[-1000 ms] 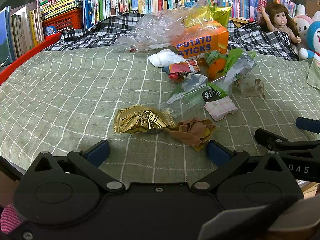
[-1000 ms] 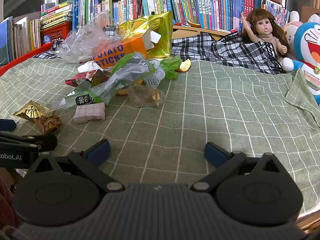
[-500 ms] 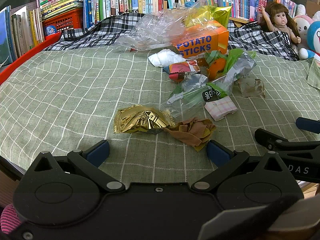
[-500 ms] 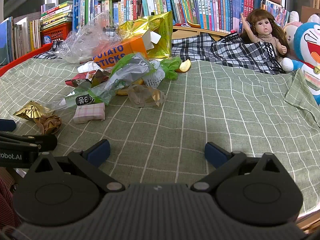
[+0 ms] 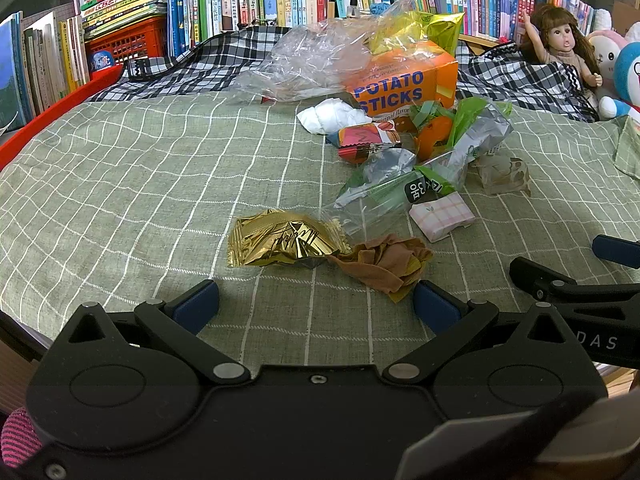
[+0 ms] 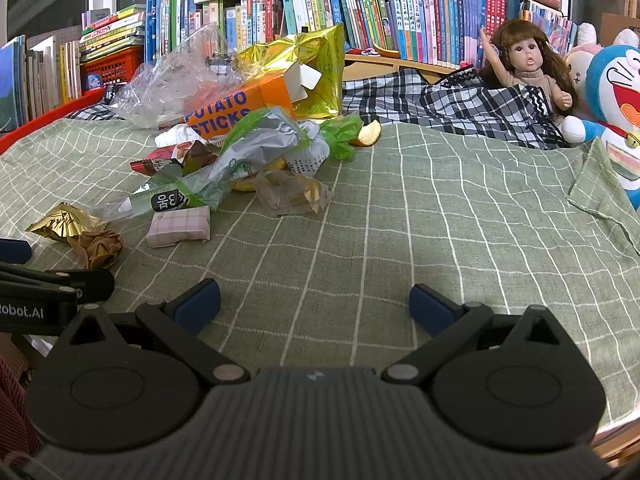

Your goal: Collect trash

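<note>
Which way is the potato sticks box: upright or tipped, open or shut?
Tipped and open: the box lies on its side, and its white end flaps stand apart.

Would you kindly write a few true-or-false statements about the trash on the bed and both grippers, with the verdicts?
1. The left gripper is open and holds nothing. True.
2. The crumpled gold foil wrapper lies beside the crumpled brown paper wad. True.
3. The orange "POTATO STICKS" cardboard box sits nearer the grippers than the gold wrapper. False: it lies farther back, by the bookshelf.
4. The right gripper is shut on the small pink checked packet. False: it is open, and the packet lies on the green checked cloth.
</note>
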`<state>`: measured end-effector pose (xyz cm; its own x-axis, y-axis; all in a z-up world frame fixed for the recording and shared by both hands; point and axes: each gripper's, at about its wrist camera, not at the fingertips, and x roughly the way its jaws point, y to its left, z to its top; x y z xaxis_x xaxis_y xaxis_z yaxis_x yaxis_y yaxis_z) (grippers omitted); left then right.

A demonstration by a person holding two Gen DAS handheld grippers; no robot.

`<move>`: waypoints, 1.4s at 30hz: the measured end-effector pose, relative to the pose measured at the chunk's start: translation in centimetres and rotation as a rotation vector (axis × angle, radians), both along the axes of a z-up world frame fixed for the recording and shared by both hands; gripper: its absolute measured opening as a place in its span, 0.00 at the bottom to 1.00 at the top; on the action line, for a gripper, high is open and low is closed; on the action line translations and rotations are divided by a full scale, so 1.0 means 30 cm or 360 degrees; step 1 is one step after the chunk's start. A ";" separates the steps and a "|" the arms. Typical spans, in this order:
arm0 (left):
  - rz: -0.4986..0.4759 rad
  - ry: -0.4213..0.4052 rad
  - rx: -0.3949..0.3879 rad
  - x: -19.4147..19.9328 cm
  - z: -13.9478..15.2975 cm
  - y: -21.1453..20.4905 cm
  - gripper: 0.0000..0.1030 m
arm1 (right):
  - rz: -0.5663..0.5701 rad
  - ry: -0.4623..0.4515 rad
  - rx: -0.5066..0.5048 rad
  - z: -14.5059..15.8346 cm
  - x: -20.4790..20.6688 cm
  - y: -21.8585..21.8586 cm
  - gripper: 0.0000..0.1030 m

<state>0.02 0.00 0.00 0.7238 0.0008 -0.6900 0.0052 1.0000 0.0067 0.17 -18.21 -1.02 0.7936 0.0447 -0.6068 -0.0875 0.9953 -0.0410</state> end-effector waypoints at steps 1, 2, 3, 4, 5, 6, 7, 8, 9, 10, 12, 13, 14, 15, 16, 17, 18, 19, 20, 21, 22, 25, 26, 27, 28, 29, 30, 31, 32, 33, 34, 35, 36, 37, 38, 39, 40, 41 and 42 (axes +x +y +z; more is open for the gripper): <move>-0.0001 0.0001 0.0000 0.000 0.000 0.000 1.00 | -0.0001 -0.0001 0.0000 -0.001 0.002 -0.001 1.00; -0.0001 0.0002 -0.0001 0.000 0.000 0.000 1.00 | -0.0002 -0.0001 0.0000 -0.001 0.004 0.000 1.00; -0.0001 0.0001 0.0000 0.000 0.000 0.000 1.00 | -0.0002 -0.0002 0.0000 -0.001 0.005 0.000 1.00; -0.0001 0.0001 0.0000 0.000 0.000 0.000 1.00 | -0.0002 -0.0003 0.0000 -0.001 -0.001 -0.001 1.00; -0.0001 0.0000 0.0000 0.000 0.000 0.000 1.00 | -0.0001 -0.0003 0.0000 -0.001 -0.001 -0.001 1.00; 0.0000 0.0000 0.0000 0.000 0.000 0.000 1.00 | -0.0001 -0.0003 0.0001 -0.001 0.000 -0.001 1.00; 0.0000 0.0002 0.0000 0.000 0.000 0.000 1.00 | -0.0002 -0.0003 0.0002 -0.001 0.000 -0.001 1.00; -0.0001 0.0003 0.0000 0.000 0.000 0.000 1.00 | -0.0001 -0.0007 0.0001 0.000 -0.004 0.000 1.00; -0.0003 0.0003 -0.0001 0.000 0.000 0.000 1.00 | 0.0000 -0.0009 0.0002 0.000 -0.004 -0.001 1.00; -0.0002 0.0004 0.0000 0.000 0.000 -0.001 1.00 | 0.0004 -0.0015 0.0005 -0.001 -0.002 -0.002 1.00; -0.0007 0.0009 -0.0001 0.001 0.000 -0.001 1.00 | 0.0009 -0.0020 0.0007 -0.002 -0.002 -0.006 1.00; -0.0008 0.0011 0.0000 0.001 0.000 -0.001 1.00 | 0.0011 -0.0021 0.0008 -0.001 -0.002 -0.006 1.00; -0.0010 0.0013 0.0001 0.001 0.000 -0.002 1.00 | 0.0012 -0.0023 0.0010 -0.001 -0.003 -0.008 1.00; -0.0010 0.0013 -0.0001 0.001 0.001 0.004 1.00 | 0.0012 -0.0023 0.0010 0.000 -0.001 -0.007 1.00; -0.0011 0.0013 -0.0002 0.003 0.002 0.004 1.00 | 0.0012 -0.0024 0.0009 -0.001 -0.001 -0.007 1.00; -0.0011 0.0013 -0.0001 0.003 0.002 0.004 1.00 | 0.0013 -0.0023 0.0009 -0.001 -0.002 -0.007 1.00; -0.0010 0.0012 -0.0002 0.002 0.001 0.006 1.00 | 0.0015 -0.0021 0.0010 -0.001 -0.002 -0.008 1.00; -0.0008 0.0011 -0.0002 0.002 0.002 0.005 1.00 | 0.0018 -0.0019 0.0010 -0.001 0.000 -0.008 1.00; -0.0008 0.0011 -0.0001 0.004 0.001 0.004 1.00 | 0.0022 -0.0015 0.0009 0.001 0.001 -0.009 1.00; -0.0007 0.0011 0.0000 0.007 0.000 0.003 1.00 | 0.0024 -0.0012 0.0009 0.001 0.002 -0.009 1.00; -0.0008 0.0011 -0.0001 0.006 -0.001 0.004 1.00 | 0.0024 -0.0010 0.0009 0.001 0.003 -0.008 1.00; -0.0011 0.0004 -0.0002 0.005 -0.001 0.004 1.00 | 0.0024 -0.0009 0.0009 0.001 0.003 -0.007 1.00; -0.0013 -0.0009 -0.0005 0.005 -0.002 0.004 1.00 | 0.0023 -0.0010 0.0010 0.001 0.003 -0.007 1.00; -0.0017 -0.0021 -0.0005 0.003 -0.002 0.007 1.00 | 0.0022 -0.0012 0.0012 0.001 0.003 -0.007 1.00; -0.0023 -0.0030 -0.0003 0.004 -0.002 0.008 1.00 | 0.0020 -0.0019 0.0015 0.000 0.001 -0.007 1.00; -0.0030 -0.0032 0.0000 0.002 -0.002 0.008 1.00 | 0.0020 -0.0027 0.0016 -0.002 -0.001 -0.007 1.00; -0.0039 -0.0033 -0.0003 0.002 0.000 0.011 1.00 | 0.0018 -0.0031 0.0019 -0.002 -0.003 -0.008 1.00; -0.0046 -0.0035 -0.0012 -0.002 0.003 0.015 1.00 | 0.0018 -0.0033 0.0030 0.000 -0.007 -0.010 1.00; -0.0050 -0.0044 -0.0028 -0.007 0.007 0.023 1.00 | 0.0024 -0.0040 0.0044 0.003 -0.012 -0.012 1.00; -0.0049 -0.0061 -0.0045 -0.013 0.011 0.033 1.00 | 0.0035 -0.0056 0.0063 0.007 -0.018 -0.015 1.00; -0.0046 -0.0085 -0.0061 -0.021 0.017 0.045 1.00 | 0.0048 -0.0079 0.0085 0.012 -0.026 -0.018 0.99; -0.0050 -0.0105 -0.0074 -0.029 0.023 0.058 0.99 | 0.0058 -0.0105 0.0099 0.017 -0.034 -0.020 0.99; -0.0061 -0.0119 -0.0090 -0.036 0.030 0.069 0.97 | 0.0069 -0.0130 0.0103 0.021 -0.038 -0.020 0.99; -0.0082 -0.0135 -0.0113 -0.044 0.038 0.083 0.93 | 0.0076 -0.0151 0.0098 0.027 -0.039 -0.019 0.98; -0.0105 -0.0151 -0.0134 -0.050 0.045 0.094 0.91 | 0.0082 -0.0172 0.0093 0.033 -0.038 -0.017 0.96; -0.0131 -0.0166 -0.0152 -0.058 0.050 0.103 0.87 | 0.0096 -0.0187 0.0094 0.039 -0.035 -0.016 0.95; -0.0156 -0.0180 -0.0170 -0.068 0.054 0.111 0.83 | 0.0113 -0.0198 0.0098 0.045 -0.031 -0.015 0.92; -0.0174 -0.0185 -0.0185 -0.078 0.057 0.117 0.81 | 0.0130 -0.0202 0.0104 0.051 -0.024 -0.013 0.90; -0.0193 -0.0185 -0.0203 -0.086 0.057 0.120 0.76 | 0.0144 -0.0202 0.0113 0.057 -0.016 -0.012 0.89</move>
